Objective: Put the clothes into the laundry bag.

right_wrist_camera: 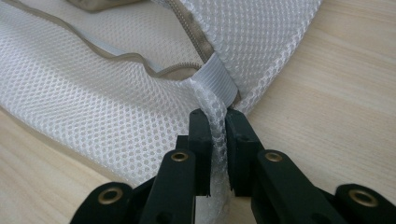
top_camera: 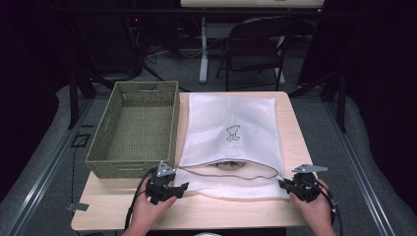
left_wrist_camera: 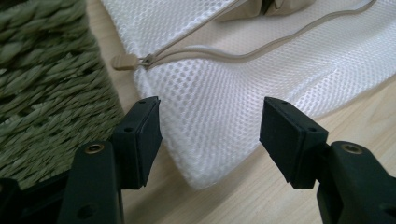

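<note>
A white mesh laundry bag (top_camera: pixel 231 128) lies flat on the wooden table (top_camera: pixel 295 128), its zipper mouth open toward me with something beige inside (top_camera: pixel 231 167). My left gripper (top_camera: pixel 178 189) stands open at the bag's near left corner (left_wrist_camera: pixel 205 158), which lies between the pads without touching them. The beige zipper pull (left_wrist_camera: pixel 125 61) rests just beyond, at the bag's left edge. My right gripper (top_camera: pixel 283 185) is shut on the mesh bag's near right corner (right_wrist_camera: pixel 217 130), just below the white elastic tab (right_wrist_camera: pixel 217 84).
A green woven basket (top_camera: pixel 135 129) sits on the table's left half, close beside the bag and my left gripper; its wall (left_wrist_camera: pixel 46 84) rises at the left of the left gripper view. A folding chair (top_camera: pixel 255 46) stands beyond the table.
</note>
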